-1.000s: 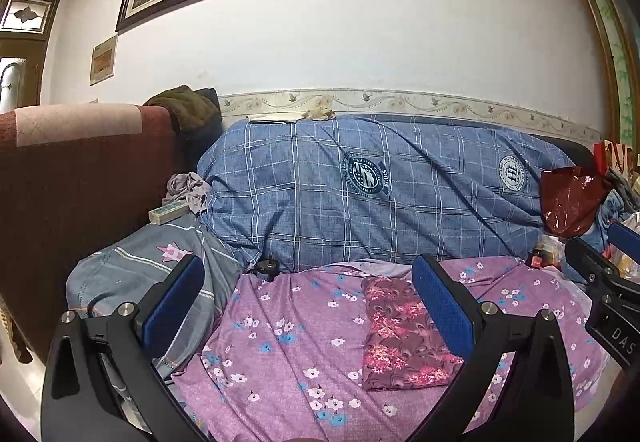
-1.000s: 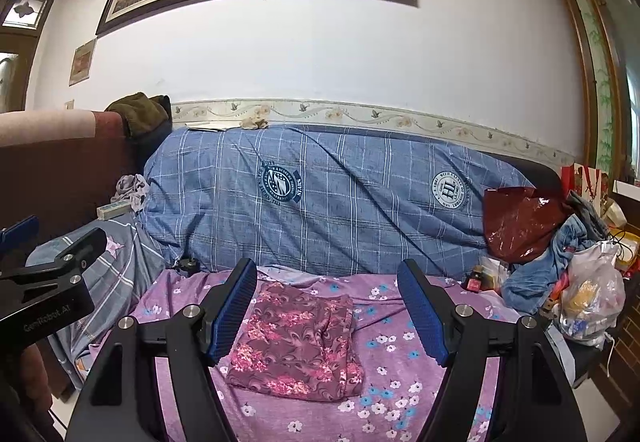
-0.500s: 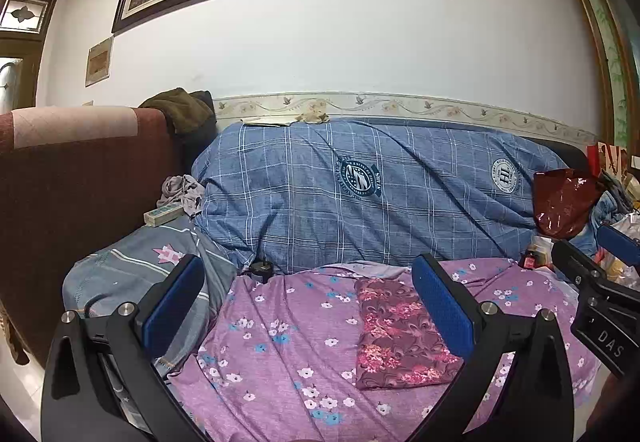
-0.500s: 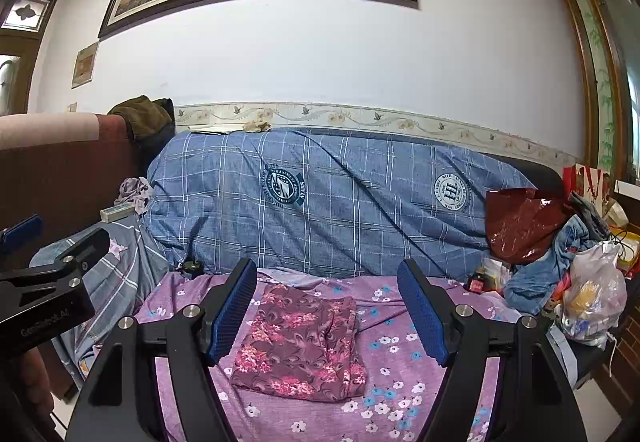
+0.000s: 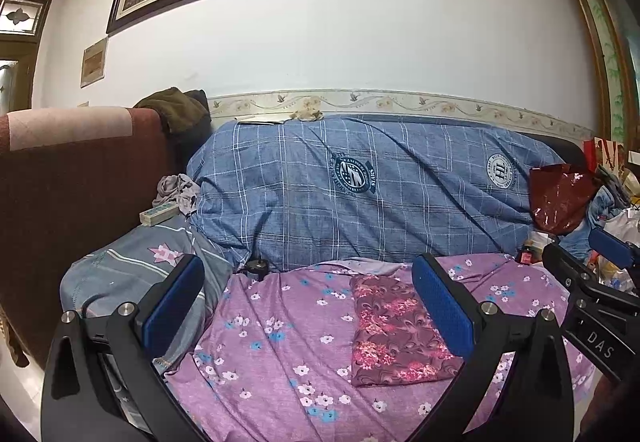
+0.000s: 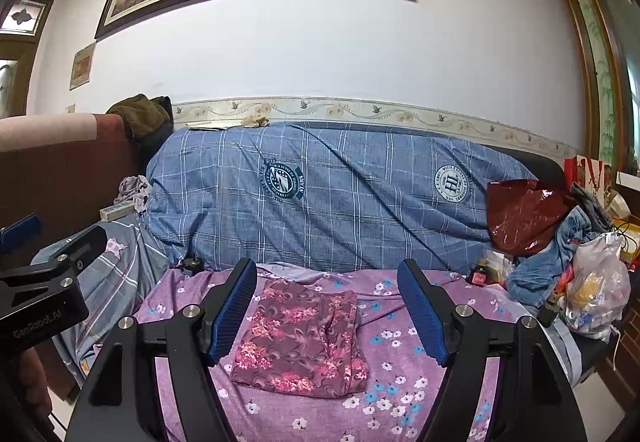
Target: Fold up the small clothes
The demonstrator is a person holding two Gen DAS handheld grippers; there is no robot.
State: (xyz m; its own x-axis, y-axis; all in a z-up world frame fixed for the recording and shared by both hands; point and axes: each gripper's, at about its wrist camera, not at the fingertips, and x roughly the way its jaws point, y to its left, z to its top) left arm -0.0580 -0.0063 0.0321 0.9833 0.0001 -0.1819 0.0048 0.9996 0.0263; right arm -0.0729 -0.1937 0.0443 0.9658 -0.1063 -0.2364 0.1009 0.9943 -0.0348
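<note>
A folded maroon garment with pink flowers [image 5: 394, 330] [image 6: 304, 338] lies flat on the purple flowered sheet [image 5: 280, 354] [image 6: 404, 358] that covers the sofa seat. My left gripper [image 5: 308, 306] is held open above the sheet, with the garment under its right finger. Over the garment my right gripper [image 6: 328, 306] hangs open, the cloth showing between its blue pads with nothing gripped. Each gripper shows at the edge of the other's view: the right one [image 5: 592, 282] and the left one [image 6: 44, 274].
A blue checked cover [image 5: 360, 194] [image 6: 320, 198] drapes the sofa back. A grey striped pillow [image 5: 132, 274] lies at the left by a brown armrest [image 5: 72, 178]. A red bag [image 6: 524, 214], blue jeans [image 6: 560, 262] and a plastic bag [image 6: 596, 298] crowd the right end.
Nothing in the scene has moved beyond a slight drift of both views. Both grippers stay open and the garment lies where it was.
</note>
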